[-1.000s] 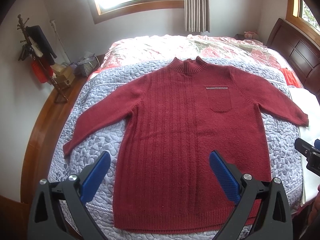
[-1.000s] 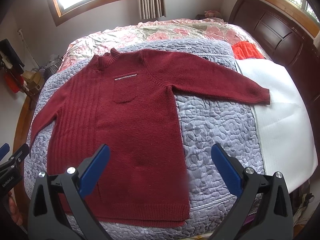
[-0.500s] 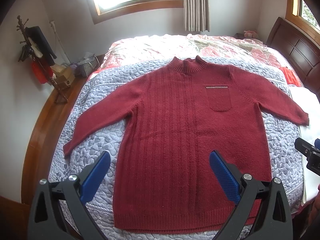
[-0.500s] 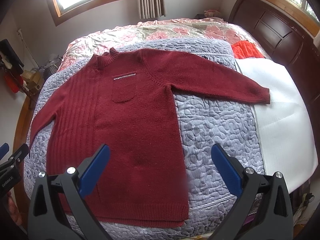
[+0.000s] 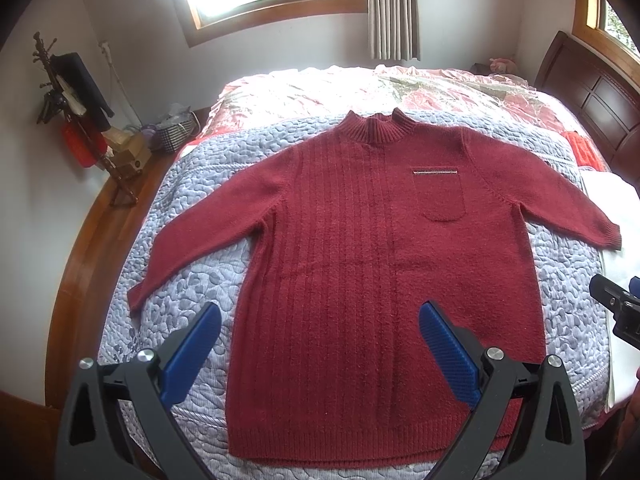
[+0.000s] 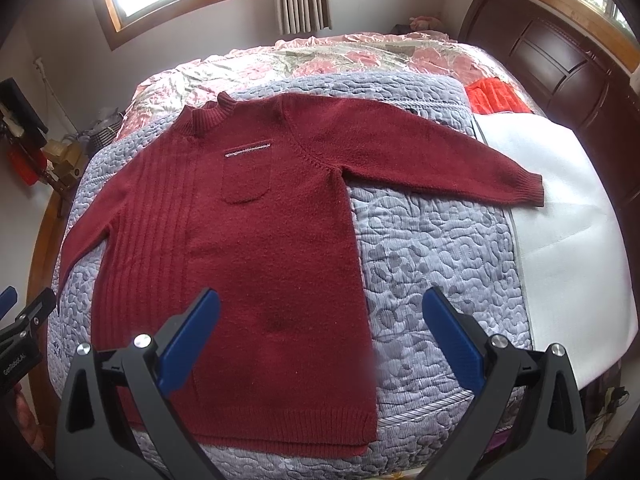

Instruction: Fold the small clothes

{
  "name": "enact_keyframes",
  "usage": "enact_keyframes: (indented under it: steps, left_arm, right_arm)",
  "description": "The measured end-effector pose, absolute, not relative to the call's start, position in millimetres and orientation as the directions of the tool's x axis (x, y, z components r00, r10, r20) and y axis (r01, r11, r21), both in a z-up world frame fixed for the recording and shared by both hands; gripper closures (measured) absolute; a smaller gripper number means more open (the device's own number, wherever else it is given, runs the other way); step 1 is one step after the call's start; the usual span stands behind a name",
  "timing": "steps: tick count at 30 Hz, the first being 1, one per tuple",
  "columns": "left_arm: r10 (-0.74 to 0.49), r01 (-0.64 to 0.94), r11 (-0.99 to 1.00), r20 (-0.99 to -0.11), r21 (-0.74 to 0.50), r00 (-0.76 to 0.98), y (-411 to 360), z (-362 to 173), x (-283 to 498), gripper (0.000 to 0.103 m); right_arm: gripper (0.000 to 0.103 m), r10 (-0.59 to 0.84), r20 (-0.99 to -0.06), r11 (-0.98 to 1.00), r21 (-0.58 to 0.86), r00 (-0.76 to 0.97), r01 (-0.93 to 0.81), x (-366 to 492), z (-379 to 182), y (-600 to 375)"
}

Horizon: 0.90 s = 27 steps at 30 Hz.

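— Anything different from a second ago?
— Very little. In the left wrist view the red sweater (image 5: 360, 264) sits a touch lower in the frame, its collar nearer the centre; the whole view has shifted slightly.
— And the right wrist view?
— The sweater (image 6: 248, 264) has drifted slightly leftward in the frame, its hem corner at lower centre included. The sleeve cuff at the right edge keeps almost the same spot.
— The sweater itself?
— Its lie on the bed looks the same; only the views moved.

grey quilt (image 5: 208, 216), dark headboard (image 6: 560, 64), coat rack (image 5: 60, 92)
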<state>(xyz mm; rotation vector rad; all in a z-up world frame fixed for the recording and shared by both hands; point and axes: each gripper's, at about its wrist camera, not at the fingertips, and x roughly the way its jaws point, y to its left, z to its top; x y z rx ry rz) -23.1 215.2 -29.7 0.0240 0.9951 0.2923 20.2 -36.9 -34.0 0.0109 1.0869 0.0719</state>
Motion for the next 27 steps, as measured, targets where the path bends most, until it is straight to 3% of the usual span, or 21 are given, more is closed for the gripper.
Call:
enact_keyframes:
  steps: [15, 27]
  left_arm:
    - [0.259, -0.215, 0.961, -0.832, 0.173, 0.491, 189.7, -49.4, 13.8, 0.004]
    - [0.194, -0.160, 0.979, -0.812, 0.126, 0.550, 101.6, -79.6, 133.8, 0.004]
  right_arm:
    - [0.003, 0.100, -0.889, 0.994, 0.105, 0.448, -0.014, 55.0, -57.9, -81.1]
    - [0.003, -0.053, -0.921, 0.953, 0.070, 0.386, 0.296, 192.0, -138.5, -358.9]
